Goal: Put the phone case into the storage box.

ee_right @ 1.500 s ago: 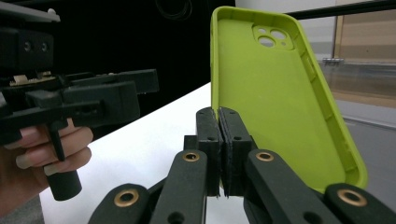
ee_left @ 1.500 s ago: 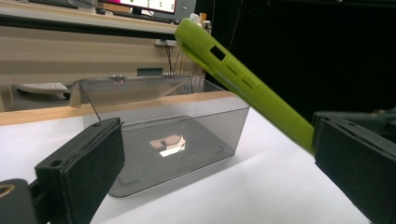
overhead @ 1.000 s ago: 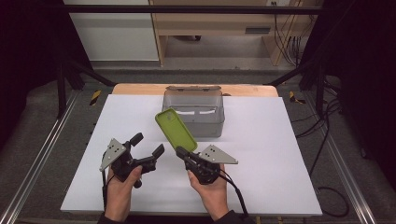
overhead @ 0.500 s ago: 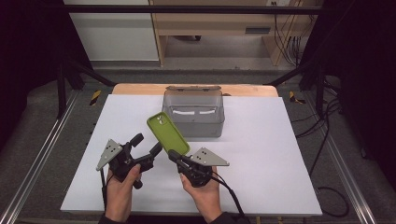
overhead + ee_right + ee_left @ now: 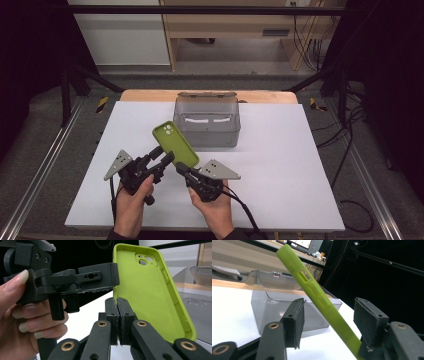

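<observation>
A lime-green phone case [image 5: 175,144] is held tilted above the white table [image 5: 280,170], its top end toward the box. My right gripper [image 5: 181,169] is shut on its lower edge; the right gripper view has the pads [image 5: 111,305] pressed together at the case's [image 5: 147,290] bottom corner. My left gripper [image 5: 162,155] straddles the case from the left. Its jaws have just been closing. In the left gripper view the case [image 5: 319,293] runs between them, close against the right pad [image 5: 368,320] and apart from the left pad [image 5: 294,320].
A clear grey plastic box [image 5: 206,122] with its lid open stands at the back middle of the table, just beyond the case. A wooden strip [image 5: 150,95] runs along the far edge. Metal rails [image 5: 45,150] flank both sides.
The right gripper has carried the case leftward, toward the left gripper. The left gripper's jaws have narrowed around the case while that hand kept its place.
</observation>
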`<state>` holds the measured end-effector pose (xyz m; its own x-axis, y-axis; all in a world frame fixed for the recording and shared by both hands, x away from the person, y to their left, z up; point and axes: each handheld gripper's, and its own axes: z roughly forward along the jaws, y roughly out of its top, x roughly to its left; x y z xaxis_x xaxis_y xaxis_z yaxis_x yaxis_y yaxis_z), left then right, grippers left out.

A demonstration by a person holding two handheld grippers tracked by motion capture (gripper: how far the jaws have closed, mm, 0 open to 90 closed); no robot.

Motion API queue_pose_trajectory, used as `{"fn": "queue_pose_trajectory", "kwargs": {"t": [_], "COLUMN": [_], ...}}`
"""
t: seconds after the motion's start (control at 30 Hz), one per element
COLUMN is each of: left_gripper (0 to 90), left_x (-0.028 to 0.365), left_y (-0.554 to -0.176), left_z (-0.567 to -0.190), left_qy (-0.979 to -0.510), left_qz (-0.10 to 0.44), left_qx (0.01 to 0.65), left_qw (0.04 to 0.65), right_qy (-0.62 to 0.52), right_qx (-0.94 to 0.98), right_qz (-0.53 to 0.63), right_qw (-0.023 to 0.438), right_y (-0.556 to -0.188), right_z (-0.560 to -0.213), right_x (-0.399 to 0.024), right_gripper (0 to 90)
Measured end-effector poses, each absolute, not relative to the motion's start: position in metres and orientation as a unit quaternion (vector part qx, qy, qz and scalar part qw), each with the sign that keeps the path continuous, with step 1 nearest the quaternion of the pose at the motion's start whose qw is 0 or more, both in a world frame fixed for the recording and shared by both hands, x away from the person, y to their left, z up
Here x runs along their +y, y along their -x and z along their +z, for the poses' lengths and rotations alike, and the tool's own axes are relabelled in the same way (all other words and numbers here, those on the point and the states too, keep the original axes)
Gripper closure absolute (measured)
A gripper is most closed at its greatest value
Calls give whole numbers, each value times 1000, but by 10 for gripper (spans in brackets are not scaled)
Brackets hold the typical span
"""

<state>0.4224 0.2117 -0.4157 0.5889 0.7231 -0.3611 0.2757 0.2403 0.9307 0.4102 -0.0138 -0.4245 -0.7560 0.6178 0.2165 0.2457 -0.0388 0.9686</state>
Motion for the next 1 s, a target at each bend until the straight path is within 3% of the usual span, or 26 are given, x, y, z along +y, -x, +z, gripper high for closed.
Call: {"fn": "queue_pose_trajectory", "kwargs": {"t": [1.0], "left_gripper": [630], "left_x": [216], "left_y": [-422], "left_z": [-421], "left_qy": [-560], "left_qz": [137], "left_qx": [453], "left_qw": [680], "right_qy": [-320], "right_qx": [674], "right_qz": [654], "right_qw": [125], "right_y": [-406], "right_z": [-429], "right_x": [4], "right_gripper": [881]}}
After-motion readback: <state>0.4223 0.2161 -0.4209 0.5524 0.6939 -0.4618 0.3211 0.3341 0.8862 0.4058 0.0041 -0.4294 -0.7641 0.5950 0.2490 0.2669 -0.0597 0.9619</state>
